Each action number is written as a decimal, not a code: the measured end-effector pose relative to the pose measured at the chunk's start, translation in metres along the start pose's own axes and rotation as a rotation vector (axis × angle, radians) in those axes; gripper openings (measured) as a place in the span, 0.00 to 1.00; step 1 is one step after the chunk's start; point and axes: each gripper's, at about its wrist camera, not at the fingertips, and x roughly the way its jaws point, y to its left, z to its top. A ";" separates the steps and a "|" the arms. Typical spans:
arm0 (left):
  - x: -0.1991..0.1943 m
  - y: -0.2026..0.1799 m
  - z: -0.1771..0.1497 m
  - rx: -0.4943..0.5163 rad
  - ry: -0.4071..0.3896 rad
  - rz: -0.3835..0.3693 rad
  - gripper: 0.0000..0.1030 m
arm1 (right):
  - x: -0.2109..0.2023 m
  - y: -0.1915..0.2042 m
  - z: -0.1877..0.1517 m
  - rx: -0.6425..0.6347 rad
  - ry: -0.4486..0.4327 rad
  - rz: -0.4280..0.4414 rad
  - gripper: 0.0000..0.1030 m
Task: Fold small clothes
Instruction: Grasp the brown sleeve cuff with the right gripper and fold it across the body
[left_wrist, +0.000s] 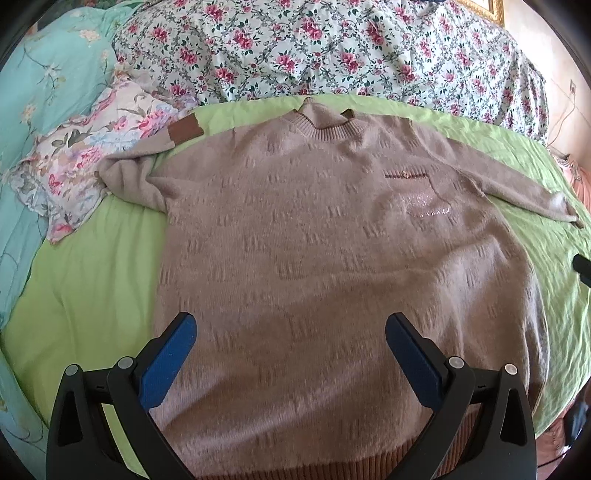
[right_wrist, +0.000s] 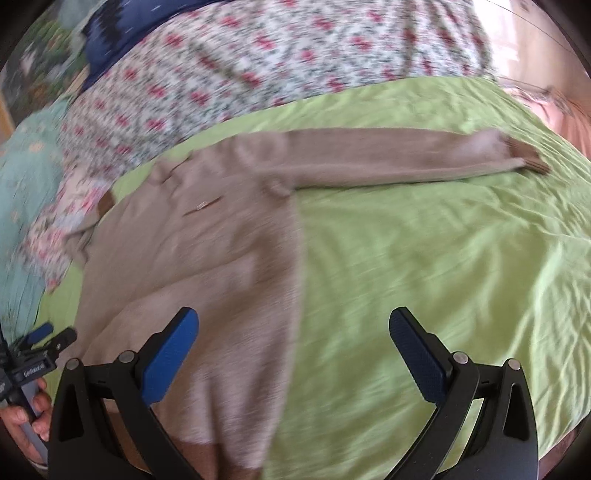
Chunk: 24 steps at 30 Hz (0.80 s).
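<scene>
A beige knit sweater (left_wrist: 314, 240) lies flat, front up, on a green sheet (left_wrist: 92, 266). Its collar (left_wrist: 327, 120) points away from me. One sleeve is bent back at the left with its brown cuff (left_wrist: 184, 131) up; the other sleeve (left_wrist: 517, 181) stretches right. My left gripper (left_wrist: 291, 325) is open and empty above the sweater's lower body. My right gripper (right_wrist: 293, 325) is open and empty above the sweater's right side edge (right_wrist: 295, 258) and the sheet (right_wrist: 424, 258). The straight sleeve (right_wrist: 388, 158) and its brown cuff (right_wrist: 528, 158) show in the right wrist view, which is blurred. The left gripper (right_wrist: 46, 338) shows at that view's lower left.
A floral quilt (left_wrist: 314, 48) is heaped behind the sweater. A floral pillow (left_wrist: 85, 162) and a turquoise cover (left_wrist: 44, 74) lie to the left. A peach-coloured cloth (right_wrist: 569, 122) sits at the far right edge of the bed.
</scene>
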 end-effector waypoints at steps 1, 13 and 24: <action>0.003 0.001 0.004 -0.008 0.009 -0.013 0.99 | -0.002 -0.012 0.005 0.019 -0.030 -0.003 1.00; 0.024 0.000 0.040 -0.035 0.018 -0.035 0.99 | 0.009 -0.195 0.098 0.360 -0.160 -0.173 1.00; 0.058 -0.014 0.045 -0.002 0.073 -0.012 0.99 | 0.053 -0.296 0.158 0.600 -0.213 -0.199 0.21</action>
